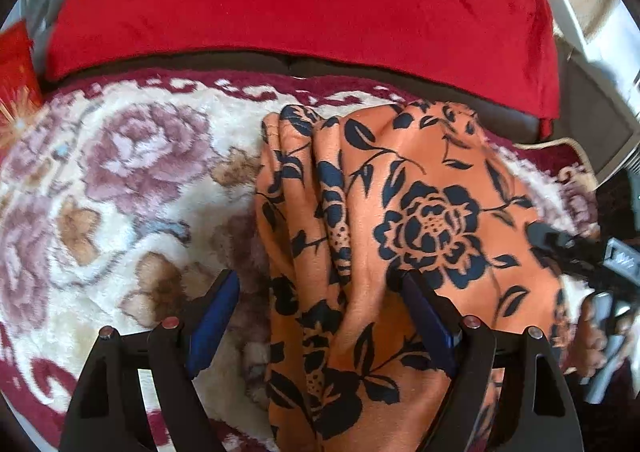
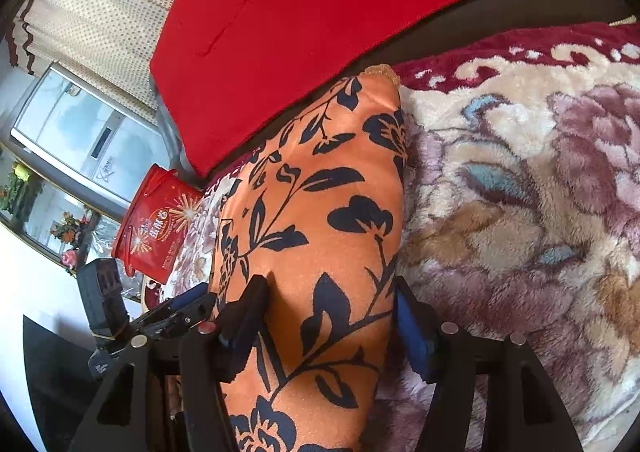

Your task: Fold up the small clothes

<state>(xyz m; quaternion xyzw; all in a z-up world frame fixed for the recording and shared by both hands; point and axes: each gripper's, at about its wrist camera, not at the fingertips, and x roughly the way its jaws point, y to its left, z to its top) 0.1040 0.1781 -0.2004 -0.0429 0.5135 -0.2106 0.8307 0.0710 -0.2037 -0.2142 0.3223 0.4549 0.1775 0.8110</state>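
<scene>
We are mid-fold: the cloth [image 1: 400, 220] lies bunched on the blanket [image 1: 120, 180]. Our left gripper [image 1: 320, 292] gapes open over it; our right gripper [image 2: 328, 300] straddles a fold, grip unclear. Next, pinch and flatten.

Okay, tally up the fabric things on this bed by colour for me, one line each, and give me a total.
Orange with dark floral print: 1, the garment between both grippers.
Plain red: 1, the red cover behind it.
Cream and maroon with pink roses: 1, the plush blanket underneath.
Total: 3
</scene>
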